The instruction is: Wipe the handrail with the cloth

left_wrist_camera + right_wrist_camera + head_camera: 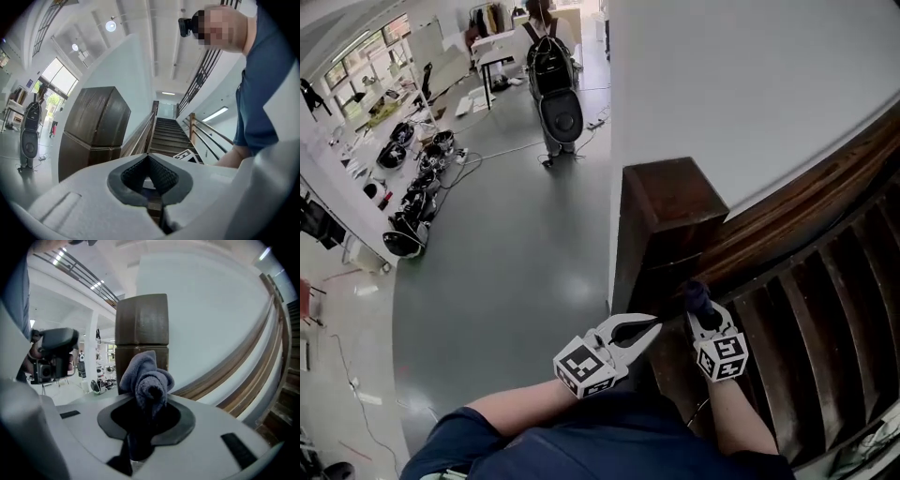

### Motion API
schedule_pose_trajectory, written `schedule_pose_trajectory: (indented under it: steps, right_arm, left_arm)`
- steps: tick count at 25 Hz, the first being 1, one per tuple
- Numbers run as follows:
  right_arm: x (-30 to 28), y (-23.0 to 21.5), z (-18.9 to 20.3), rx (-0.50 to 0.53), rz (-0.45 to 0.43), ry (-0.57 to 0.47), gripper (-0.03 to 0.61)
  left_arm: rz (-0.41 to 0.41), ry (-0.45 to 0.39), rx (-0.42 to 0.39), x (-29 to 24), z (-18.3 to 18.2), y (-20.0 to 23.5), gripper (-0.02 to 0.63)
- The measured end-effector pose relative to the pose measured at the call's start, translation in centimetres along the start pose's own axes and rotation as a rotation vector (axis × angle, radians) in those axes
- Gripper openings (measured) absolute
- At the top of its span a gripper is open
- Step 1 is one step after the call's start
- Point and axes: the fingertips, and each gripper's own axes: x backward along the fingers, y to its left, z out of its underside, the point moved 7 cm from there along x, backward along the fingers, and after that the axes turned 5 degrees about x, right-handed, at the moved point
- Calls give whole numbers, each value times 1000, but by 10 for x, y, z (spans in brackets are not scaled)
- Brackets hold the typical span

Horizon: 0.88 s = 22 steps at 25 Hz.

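A dark wooden newel post [670, 211] stands at the foot of the stairs, and the wooden handrail [811, 197] climbs from it to the upper right. My right gripper [699, 305] is just below the post's base, shut on a bunched grey-blue cloth [695, 292]. In the right gripper view the cloth [146, 376] sticks up from the gripper [148, 401], with the post [141, 322] behind and the handrail [234, 366] to the right. My left gripper [649, 328] sits beside it to the left, shut and empty [149, 160], facing the post [93, 126].
Dark stair treads [834, 300] rise to the right below the handrail. A white wall [750, 84] runs behind it. On the grey floor [525, 262], a person with a backpack [549, 66] stands far off, and a row of black devices [417, 187] lies at the left.
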Motion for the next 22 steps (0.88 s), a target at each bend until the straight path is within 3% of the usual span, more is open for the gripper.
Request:
schedule_pose_trajectory:
  steps: [6,11,22]
  right_arm:
    - [32,69,-9,-38,-83,-8,89]
    - [47,98,-32,-33,-178,-80,89]
    - [71,87,-49,-78,-268,-174,89]
  left_arm:
    - [11,-12,46,37,7,-4,5]
    - [-15,-3,49,48,13,-15,5]
    - [-31,2,-8,19,12,-37,5]
